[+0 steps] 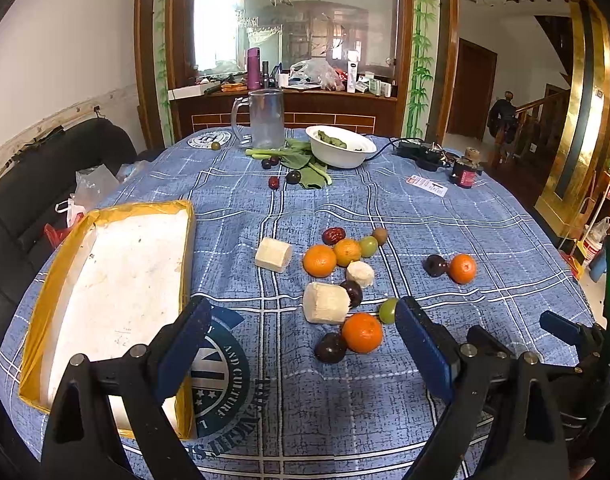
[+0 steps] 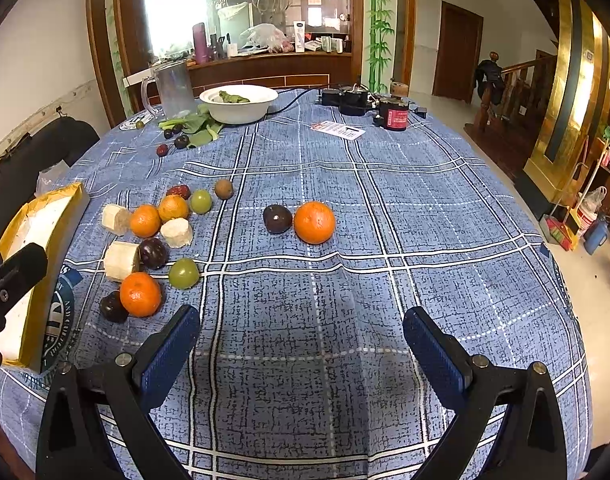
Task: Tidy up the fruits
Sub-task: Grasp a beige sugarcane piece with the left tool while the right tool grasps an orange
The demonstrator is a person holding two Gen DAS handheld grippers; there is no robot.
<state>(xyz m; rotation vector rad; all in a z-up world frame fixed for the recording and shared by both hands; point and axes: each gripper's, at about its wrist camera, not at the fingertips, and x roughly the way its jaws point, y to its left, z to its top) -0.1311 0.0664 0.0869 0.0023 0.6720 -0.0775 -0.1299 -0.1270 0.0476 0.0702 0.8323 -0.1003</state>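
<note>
Left wrist view: left tool (image 1: 303, 334) and right tool (image 2: 301, 334) both wide open, empty, above the tablecloth (image 2: 345, 280).

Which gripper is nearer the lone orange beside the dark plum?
Right. The right gripper faces the lone orange nearly straight ahead; the left gripper sits farther left, by the box.

Open tablecloth (image 2: 305, 340) ahead of right gripper (image 2: 301, 344); fruit cluster (image 2: 153, 240) and foam tray (image 2: 37, 240) crowding left.
</note>
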